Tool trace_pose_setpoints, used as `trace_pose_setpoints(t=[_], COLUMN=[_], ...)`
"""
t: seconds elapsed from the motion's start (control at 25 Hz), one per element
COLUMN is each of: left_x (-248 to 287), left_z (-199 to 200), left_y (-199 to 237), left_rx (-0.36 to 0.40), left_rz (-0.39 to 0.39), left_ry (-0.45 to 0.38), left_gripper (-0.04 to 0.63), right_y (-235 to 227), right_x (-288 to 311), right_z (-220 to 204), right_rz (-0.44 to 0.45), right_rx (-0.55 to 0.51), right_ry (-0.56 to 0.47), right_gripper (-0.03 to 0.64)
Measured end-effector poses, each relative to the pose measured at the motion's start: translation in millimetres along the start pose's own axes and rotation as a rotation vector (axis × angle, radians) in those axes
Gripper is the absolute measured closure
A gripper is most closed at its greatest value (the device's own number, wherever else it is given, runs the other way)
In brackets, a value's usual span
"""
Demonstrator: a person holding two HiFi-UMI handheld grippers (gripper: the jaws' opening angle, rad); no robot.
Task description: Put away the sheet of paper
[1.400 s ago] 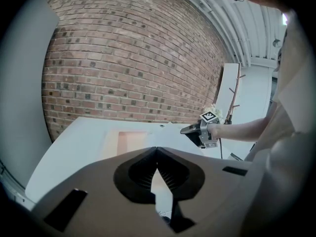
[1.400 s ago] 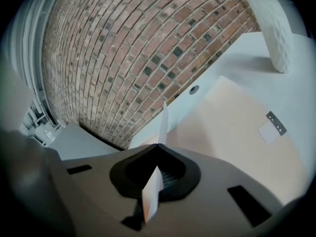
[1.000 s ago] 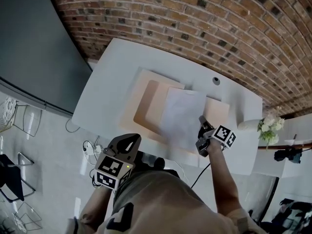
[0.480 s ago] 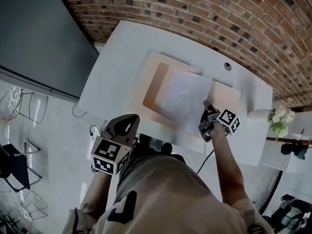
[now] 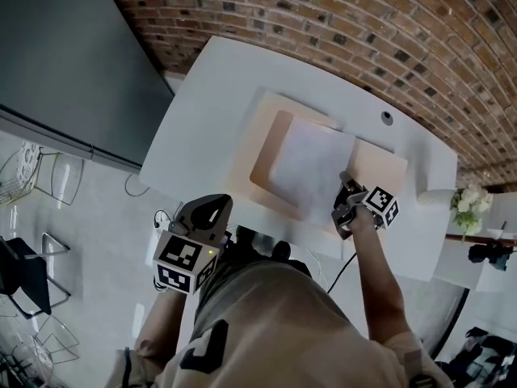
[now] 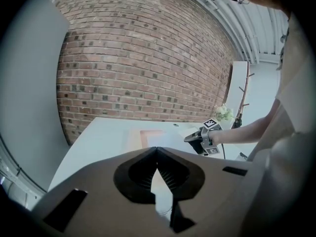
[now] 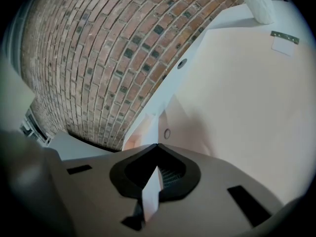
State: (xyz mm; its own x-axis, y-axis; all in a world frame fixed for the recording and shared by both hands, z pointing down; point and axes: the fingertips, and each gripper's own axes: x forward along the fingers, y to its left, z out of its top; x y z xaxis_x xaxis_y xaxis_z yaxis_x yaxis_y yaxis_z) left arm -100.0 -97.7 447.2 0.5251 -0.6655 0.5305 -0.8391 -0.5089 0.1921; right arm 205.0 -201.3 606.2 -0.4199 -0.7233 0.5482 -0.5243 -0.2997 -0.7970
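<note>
Two grippers in the head view. Over the near right corner of the white rectangular sheet of paper [image 5: 311, 162], the right gripper [image 5: 347, 186], closed on the edge of the paper. Sheet resting on the flat beige cardboard folder [image 5: 260, 128], in the middle of the white table [image 5: 206, 95]. Well apart from the sheet, the left gripper [image 5: 213, 207], low beside the person's body and off the near edge of the table. Behind the table, a red brick wall [image 5: 363, 23]; at the far right, a small bunch of white flowers [image 5: 466, 208].

Left gripper view: jaws pressed together at the tips, nothing between them. Beyond them, the white table and the right gripper with its marker cube, held at the end of a bare forearm [image 6: 247, 130].

Right gripper view: jaws clamped on the white sheet, with the thin edge of the paper standing between them and coming out toward the camera. Ahead, a pale flat surface, then a small round hole [image 7: 182, 63] in the table, then the brick wall
</note>
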Motion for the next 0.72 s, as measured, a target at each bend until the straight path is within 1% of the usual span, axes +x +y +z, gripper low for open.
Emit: trace_pose_setpoints(t=[0.28,0.72], left_x=[-1,1], left_z=[2,-3], left_y=[7,11], left_rx=[0.000,0.010], left_rz=[-0.023,-0.064], left_ry=[-0.011,0.003], left_gripper=[0.581,0.581], right_y=[2,7], right_x=[1,8], right_z=[-3,-14], right_rz=[-0.022,-0.021], right_rx=[-0.005,0.014], right_ry=[-0.011,-0.017], right_gripper=[0.594,0.594])
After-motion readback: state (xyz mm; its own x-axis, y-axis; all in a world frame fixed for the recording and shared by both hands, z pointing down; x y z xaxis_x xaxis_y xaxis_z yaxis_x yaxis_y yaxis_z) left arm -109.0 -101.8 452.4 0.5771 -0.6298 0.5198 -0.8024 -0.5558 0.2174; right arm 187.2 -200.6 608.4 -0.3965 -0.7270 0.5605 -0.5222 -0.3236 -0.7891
